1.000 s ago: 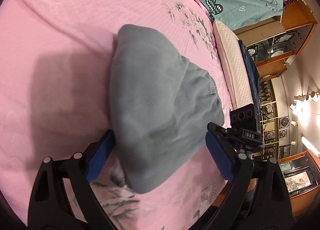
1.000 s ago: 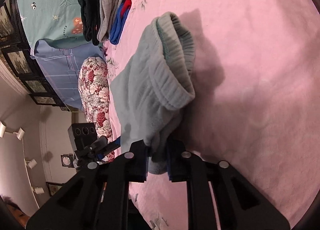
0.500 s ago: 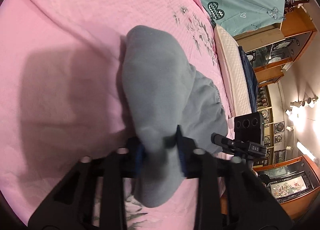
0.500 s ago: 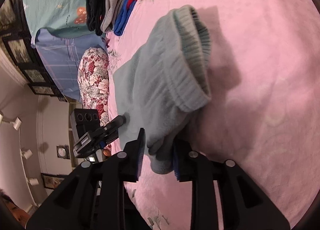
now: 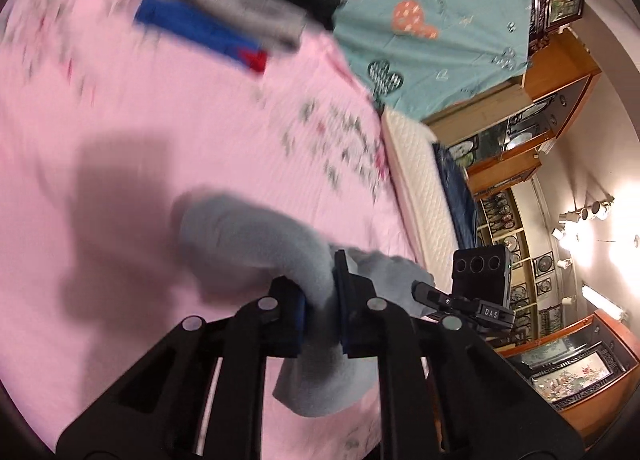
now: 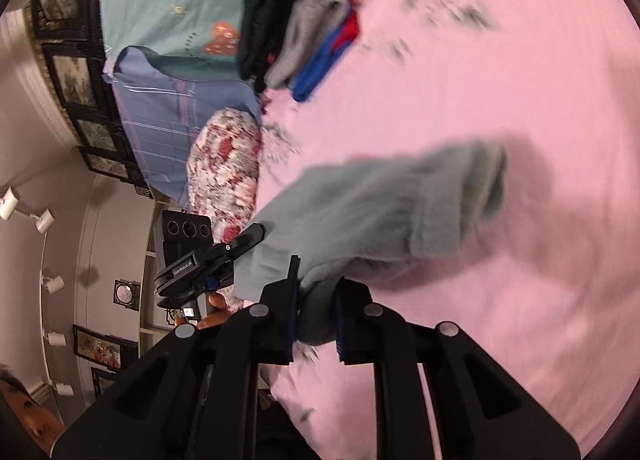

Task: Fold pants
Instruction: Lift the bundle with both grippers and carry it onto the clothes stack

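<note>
- the left gripper [image 5: 320, 302] has its jaws clamped on a bunched fold of the grey pants [image 5: 256, 244]; those jaws have just been closing, with the cloth between them.
- the right gripper [image 6: 316, 314] also pinches the pants [image 6: 360, 216], at an edge near the ribbed waistband [image 6: 484, 184]; its jaws have just drawn in a little on the fabric.
- the pants hang between the two grippers, lifted off the pink bedspread [image 5: 120, 108], with a dark shadow on the spread beneath them.
- the cloth sags and droops below the left jaws.
- at the far end of the bed sits a pile of folded clothes [image 6: 296, 32], black, grey, blue and red, blurred in both views.
- a flowered pillow [image 6: 228, 180] lies beside the bed's edge, near a blue striped sheet [image 6: 168, 128].
- no boxes or baskets show; the clothes lie straight on the bed.
</note>
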Demonstrator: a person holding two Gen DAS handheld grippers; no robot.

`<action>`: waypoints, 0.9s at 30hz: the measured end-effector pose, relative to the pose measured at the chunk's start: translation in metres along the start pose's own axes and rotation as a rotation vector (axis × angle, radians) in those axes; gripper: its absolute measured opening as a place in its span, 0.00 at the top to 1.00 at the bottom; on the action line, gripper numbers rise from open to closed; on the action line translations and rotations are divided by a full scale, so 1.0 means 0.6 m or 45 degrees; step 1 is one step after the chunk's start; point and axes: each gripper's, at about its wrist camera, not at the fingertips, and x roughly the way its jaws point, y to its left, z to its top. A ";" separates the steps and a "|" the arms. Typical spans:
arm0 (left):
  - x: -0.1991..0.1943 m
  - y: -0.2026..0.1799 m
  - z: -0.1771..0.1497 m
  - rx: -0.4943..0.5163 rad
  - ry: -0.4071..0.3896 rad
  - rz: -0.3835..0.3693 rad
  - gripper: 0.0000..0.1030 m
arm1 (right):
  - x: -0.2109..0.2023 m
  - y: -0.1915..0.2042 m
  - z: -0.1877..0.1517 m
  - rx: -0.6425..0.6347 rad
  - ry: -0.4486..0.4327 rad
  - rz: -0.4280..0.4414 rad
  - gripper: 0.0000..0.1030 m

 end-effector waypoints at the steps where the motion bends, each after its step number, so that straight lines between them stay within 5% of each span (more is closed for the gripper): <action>1: -0.016 -0.017 0.041 0.029 -0.033 0.003 0.88 | 0.000 0.020 0.026 -0.036 -0.011 0.002 0.86; 6: -0.093 -0.125 0.253 0.217 -0.234 0.123 0.88 | 0.004 0.164 0.203 -0.258 -0.106 0.005 0.87; 9: -0.155 -0.190 0.388 0.326 -0.457 0.183 0.88 | 0.011 0.299 0.325 -0.474 -0.211 -0.009 0.87; 13: -0.151 -0.168 0.507 0.311 -0.531 0.317 0.86 | 0.053 0.417 0.463 -0.638 -0.338 0.001 0.87; 16: -0.077 -0.072 0.535 0.251 -0.446 0.453 0.84 | 0.127 0.394 0.535 -0.586 -0.346 -0.066 0.87; 19: 0.028 0.075 0.525 0.109 -0.223 0.592 0.74 | 0.230 0.284 0.573 -0.444 -0.263 -0.241 0.87; 21: 0.033 0.125 0.507 0.022 -0.265 0.463 0.71 | 0.300 0.177 0.581 -0.248 -0.133 -0.344 0.87; 22: 0.021 0.132 0.498 0.008 -0.307 0.384 0.70 | 0.309 0.144 0.577 -0.203 -0.144 -0.282 0.87; 24: 0.004 0.125 0.495 -0.002 -0.312 0.353 0.52 | 0.305 0.130 0.567 -0.220 -0.188 -0.189 0.86; 27: -0.047 0.064 0.474 0.063 -0.408 0.500 0.17 | 0.296 0.155 0.565 -0.187 -0.131 -0.230 0.72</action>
